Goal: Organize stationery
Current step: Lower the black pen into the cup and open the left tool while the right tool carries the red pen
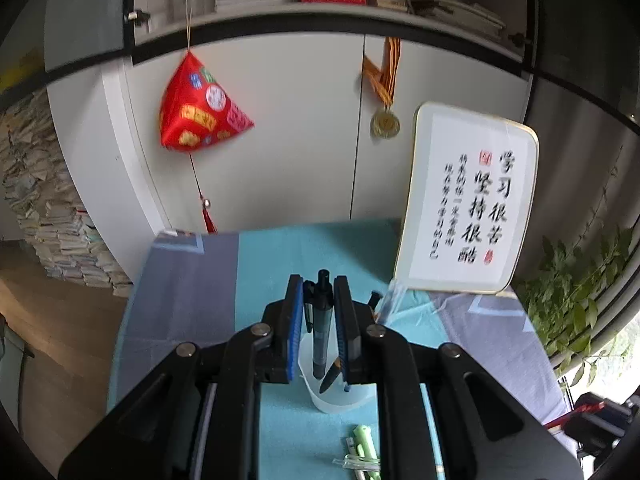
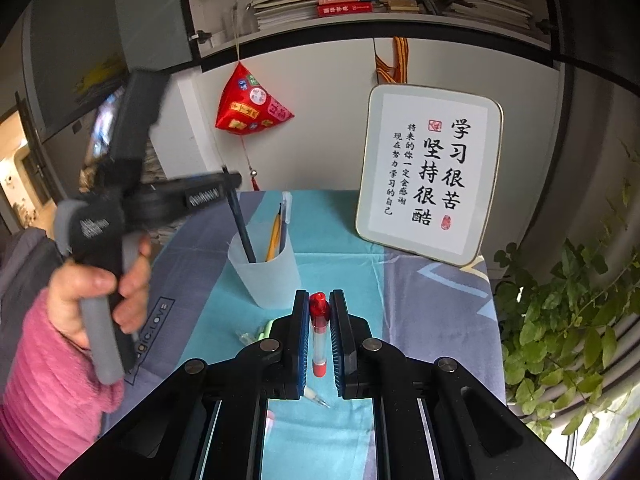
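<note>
Left wrist view: left gripper (image 1: 319,300) jaws clamp dark retractable pen (image 1: 322,332) upright, tip over translucent plastic cup (image 1: 340,398) at lower centre. Right gripper (image 2: 319,320) jaws grip red-capped clear pen (image 2: 319,336), cup just beyond, upper left.

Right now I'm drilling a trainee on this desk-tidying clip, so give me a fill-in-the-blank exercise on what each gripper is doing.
1. The left gripper is shut on a dark ____.
2. That pen's lower end is inside the translucent ____ with other pens.
3. The right gripper holds a pen with a ____ cap.
4. Behind the cup leans a framed ____ panel.

Missing words: pen; cup; red; calligraphy
</note>
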`<state>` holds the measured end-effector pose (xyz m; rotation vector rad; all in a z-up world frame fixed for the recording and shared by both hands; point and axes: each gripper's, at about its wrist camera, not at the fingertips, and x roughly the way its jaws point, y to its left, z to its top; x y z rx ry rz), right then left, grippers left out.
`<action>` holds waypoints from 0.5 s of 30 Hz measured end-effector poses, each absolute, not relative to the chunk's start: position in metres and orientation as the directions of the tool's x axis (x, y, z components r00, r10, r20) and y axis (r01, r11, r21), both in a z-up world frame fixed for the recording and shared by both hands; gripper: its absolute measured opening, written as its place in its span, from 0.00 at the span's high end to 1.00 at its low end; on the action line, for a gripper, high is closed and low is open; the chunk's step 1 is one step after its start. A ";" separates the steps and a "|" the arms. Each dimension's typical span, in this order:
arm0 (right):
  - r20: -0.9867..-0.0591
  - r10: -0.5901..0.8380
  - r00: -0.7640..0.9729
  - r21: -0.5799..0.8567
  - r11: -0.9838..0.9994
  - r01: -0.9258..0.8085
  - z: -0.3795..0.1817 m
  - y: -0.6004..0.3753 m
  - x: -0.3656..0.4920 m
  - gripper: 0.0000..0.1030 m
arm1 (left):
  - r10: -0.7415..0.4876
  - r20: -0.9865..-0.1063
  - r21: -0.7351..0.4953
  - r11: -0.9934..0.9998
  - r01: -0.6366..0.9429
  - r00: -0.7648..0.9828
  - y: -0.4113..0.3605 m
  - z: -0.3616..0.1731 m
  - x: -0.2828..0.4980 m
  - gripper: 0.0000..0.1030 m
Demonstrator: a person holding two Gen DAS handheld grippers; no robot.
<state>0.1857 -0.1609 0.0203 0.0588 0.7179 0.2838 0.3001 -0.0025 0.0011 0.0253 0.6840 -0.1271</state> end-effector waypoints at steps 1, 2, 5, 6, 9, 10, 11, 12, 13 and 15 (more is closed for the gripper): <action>-0.641 0.278 0.716 0.150 0.960 -0.238 0.020 -0.160 0.187 0.89 | -0.108 -0.641 -0.021 0.992 0.124 0.760 -0.001 -0.003 0.302 0.87; -0.641 0.280 0.715 0.150 0.959 -0.241 0.020 -0.158 0.188 0.89 | -0.109 -0.649 -0.025 0.992 0.122 0.753 0.000 -0.007 0.303 0.87; -0.641 0.284 0.713 0.150 0.957 -0.246 0.021 -0.155 0.189 0.89 | -0.112 -0.664 -0.034 0.992 0.120 0.739 0.003 -0.014 0.306 0.87; -0.641 0.285 0.712 0.150 0.957 -0.248 0.021 -0.154 0.189 0.89 | -0.112 -0.666 -0.035 0.992 0.120 0.737 0.003 -0.016 0.307 0.87; -0.642 0.286 0.711 0.152 0.957 -0.248 0.021 -0.152 0.191 0.89 | -0.116 -0.673 -0.041 0.992 0.120 0.730 0.004 -0.020 0.307 0.87; -0.642 0.287 0.711 0.153 0.957 -0.248 0.022 -0.152 0.191 0.89 | -0.119 -0.677 -0.044 0.992 0.121 0.727 0.004 -0.021 0.307 0.87; -0.641 0.288 0.711 0.154 0.956 -0.248 0.022 -0.151 0.191 0.89 | -0.122 -0.681 -0.047 0.991 0.123 0.722 0.005 -0.022 0.307 0.87; -0.640 0.288 0.712 0.154 0.956 -0.248 0.023 -0.151 0.191 0.89 | -0.123 -0.684 -0.050 0.991 0.123 0.719 0.005 -0.023 0.307 0.87; -0.639 0.289 0.713 0.154 0.956 -0.249 0.024 -0.150 0.191 0.89 | -0.124 -0.689 -0.053 0.991 0.122 0.714 0.005 -0.024 0.308 0.86; -0.638 0.289 0.714 0.151 0.956 -0.252 0.026 -0.148 0.191 0.89 | -0.129 -0.693 -0.062 0.991 0.120 0.709 0.007 -0.025 0.308 0.86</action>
